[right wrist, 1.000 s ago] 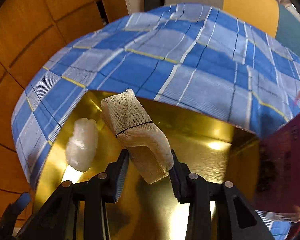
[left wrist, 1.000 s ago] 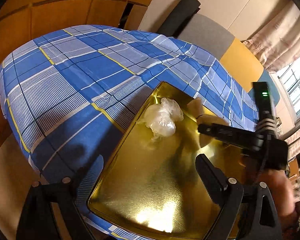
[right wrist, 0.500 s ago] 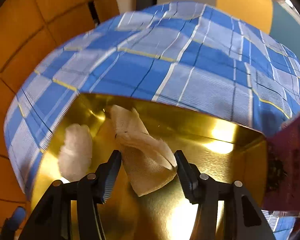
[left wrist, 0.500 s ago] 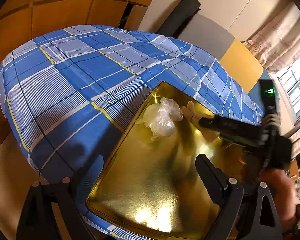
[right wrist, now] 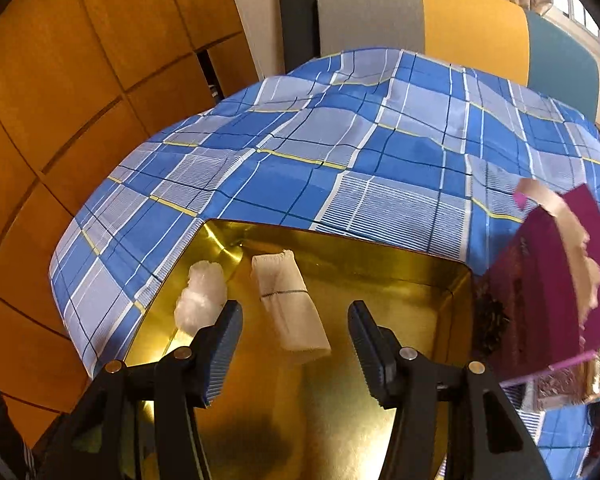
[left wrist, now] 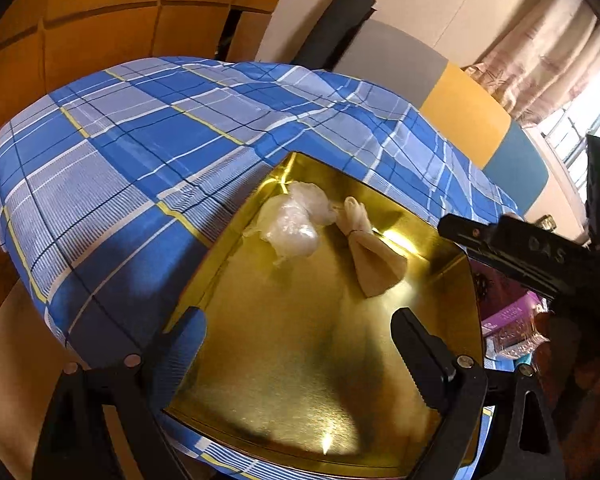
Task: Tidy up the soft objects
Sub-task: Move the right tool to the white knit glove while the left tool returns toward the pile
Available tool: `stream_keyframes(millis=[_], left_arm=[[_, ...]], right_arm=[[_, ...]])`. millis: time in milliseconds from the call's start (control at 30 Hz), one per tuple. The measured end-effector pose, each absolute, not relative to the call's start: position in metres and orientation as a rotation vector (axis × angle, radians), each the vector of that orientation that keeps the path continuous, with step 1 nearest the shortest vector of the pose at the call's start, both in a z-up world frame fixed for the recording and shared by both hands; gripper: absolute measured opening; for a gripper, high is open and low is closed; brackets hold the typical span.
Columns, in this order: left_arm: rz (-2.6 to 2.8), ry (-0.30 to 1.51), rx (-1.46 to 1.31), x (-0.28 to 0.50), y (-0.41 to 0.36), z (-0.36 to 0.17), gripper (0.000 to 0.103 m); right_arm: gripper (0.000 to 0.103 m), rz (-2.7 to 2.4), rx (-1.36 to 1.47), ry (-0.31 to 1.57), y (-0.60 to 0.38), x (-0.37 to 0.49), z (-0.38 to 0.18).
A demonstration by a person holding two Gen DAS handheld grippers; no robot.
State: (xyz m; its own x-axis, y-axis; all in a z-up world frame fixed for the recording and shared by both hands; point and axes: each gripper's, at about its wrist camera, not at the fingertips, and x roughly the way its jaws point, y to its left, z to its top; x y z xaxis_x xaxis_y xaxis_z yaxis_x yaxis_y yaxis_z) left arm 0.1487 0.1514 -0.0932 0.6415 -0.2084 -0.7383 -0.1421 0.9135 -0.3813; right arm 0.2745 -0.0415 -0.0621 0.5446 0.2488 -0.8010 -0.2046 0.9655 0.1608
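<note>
A shiny gold tray (left wrist: pixel 300 360) (right wrist: pixel 380 248) lies on the blue plaid cloth. At its far end rests a beige gauze roll (left wrist: pixel 370 250) (right wrist: pixel 290 306) tied with a thin black band, lying free. Beside it on the left sits a crumpled clear plastic bag (left wrist: pixel 292 222) (right wrist: pixel 202 294). My right gripper (right wrist: pixel 296 344) is open above the near end of the gauze roll, its pads clear of it. From the left wrist view the right gripper (left wrist: pixel 456 228) comes in from the right. My left gripper (left wrist: pixel 300 340) stands wide open over the tray's near part, with nothing between its fingers.
A purple box (right wrist: pixel 556 296) (left wrist: pixel 508 312) with a cream strip stands at the tray's right edge. The blue plaid cloth (left wrist: pixel 140 160) (right wrist: pixel 340 160) covers the surface beyond the tray. Orange wood panels (right wrist: pixel 80 80) and a padded headboard (right wrist: pixel 460 12) rise behind.
The right gripper let go of the gauze roll, which now lies flat in the tray, then drew up and back from it. The left gripper stayed put.
</note>
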Motion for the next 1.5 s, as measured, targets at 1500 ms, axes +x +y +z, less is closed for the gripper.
stream_keyframes(millis=[1500], left_arm=[[-0.519, 0.913, -0.041, 0.095, -0.097, -0.067, 0.099]], right_arm=[[0.062, -0.390, 0.198, 1.010, -0.488, 0.165, -0.112]])
